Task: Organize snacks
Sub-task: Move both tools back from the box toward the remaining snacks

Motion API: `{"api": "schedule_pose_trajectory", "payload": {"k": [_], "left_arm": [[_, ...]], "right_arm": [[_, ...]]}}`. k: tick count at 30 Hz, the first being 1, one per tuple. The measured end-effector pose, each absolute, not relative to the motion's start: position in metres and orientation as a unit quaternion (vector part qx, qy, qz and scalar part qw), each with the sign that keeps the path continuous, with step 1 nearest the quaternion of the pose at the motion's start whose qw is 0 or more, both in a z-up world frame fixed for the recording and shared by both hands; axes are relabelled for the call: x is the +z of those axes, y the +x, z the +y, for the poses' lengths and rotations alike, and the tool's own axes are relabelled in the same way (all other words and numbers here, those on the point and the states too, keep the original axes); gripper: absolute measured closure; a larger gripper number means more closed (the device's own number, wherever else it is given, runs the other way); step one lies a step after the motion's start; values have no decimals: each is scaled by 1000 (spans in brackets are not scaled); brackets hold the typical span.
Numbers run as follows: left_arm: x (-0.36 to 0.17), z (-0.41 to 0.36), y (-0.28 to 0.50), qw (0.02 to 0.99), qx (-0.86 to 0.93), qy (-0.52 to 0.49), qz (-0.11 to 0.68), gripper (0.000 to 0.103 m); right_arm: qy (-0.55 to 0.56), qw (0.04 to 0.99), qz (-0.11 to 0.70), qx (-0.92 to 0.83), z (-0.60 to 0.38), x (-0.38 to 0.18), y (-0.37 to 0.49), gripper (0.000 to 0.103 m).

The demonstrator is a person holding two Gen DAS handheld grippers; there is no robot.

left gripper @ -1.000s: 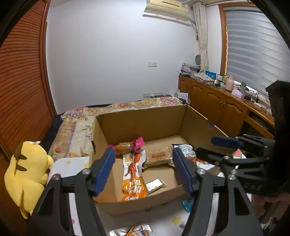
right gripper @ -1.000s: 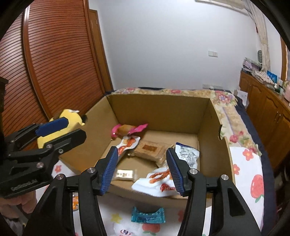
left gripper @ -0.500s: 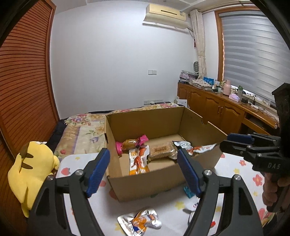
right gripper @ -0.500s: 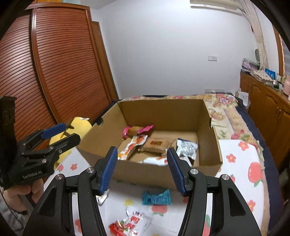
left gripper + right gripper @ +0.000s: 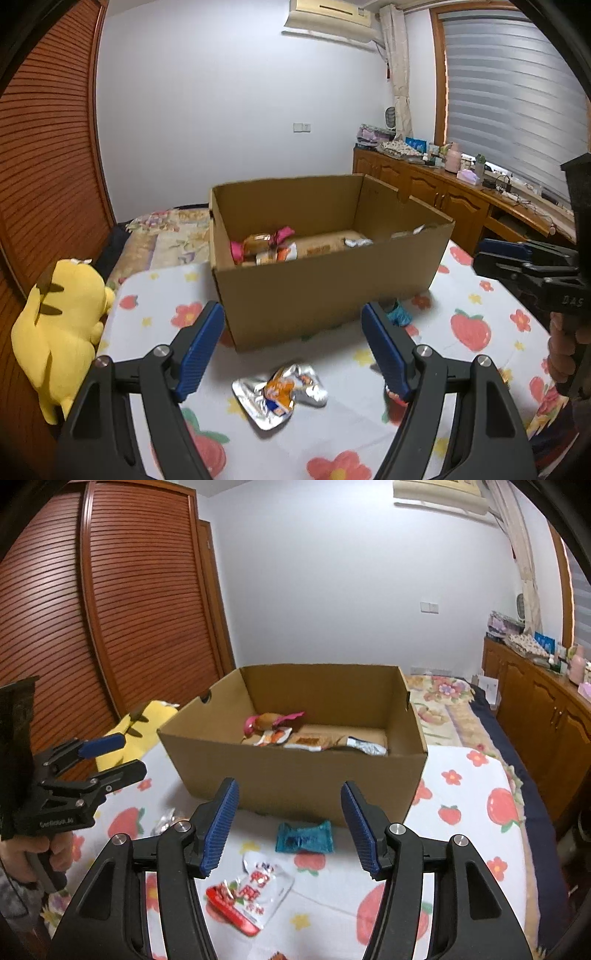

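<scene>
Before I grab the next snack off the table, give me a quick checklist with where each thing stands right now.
1. left gripper open and empty: ok.
2. right gripper open and empty: ok.
3. silver packet lying free between the left fingers' line: ok.
4. teal packet clear of the cardboard box: ok in the right wrist view.
5. red and white pouch unobstructed: ok.
6. Room left in the box: ok.

We read "DAS" in pale letters on the black body of the right gripper (image 5: 532, 266), seen from the left wrist. The left gripper (image 5: 107, 760) carries a pale word on its side, too blurred for us to spell. The red and white packet (image 5: 251, 890) near the table's front edge bears red characters we cannot read.
</scene>
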State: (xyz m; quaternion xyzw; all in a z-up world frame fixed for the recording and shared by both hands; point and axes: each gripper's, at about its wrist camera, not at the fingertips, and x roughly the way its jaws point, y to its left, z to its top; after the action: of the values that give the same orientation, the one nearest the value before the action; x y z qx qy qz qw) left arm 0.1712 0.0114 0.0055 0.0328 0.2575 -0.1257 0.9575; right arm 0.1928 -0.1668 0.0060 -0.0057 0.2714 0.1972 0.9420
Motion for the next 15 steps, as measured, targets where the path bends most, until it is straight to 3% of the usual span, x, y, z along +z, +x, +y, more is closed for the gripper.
{"api": "schedule_pose_trajectory", "payload": {"k": [15], "left_arm": [[-47, 41, 163, 948, -94, 2, 304, 26]], "right_arm": [[0, 925, 329, 191, -196, -52, 169, 42]]}}
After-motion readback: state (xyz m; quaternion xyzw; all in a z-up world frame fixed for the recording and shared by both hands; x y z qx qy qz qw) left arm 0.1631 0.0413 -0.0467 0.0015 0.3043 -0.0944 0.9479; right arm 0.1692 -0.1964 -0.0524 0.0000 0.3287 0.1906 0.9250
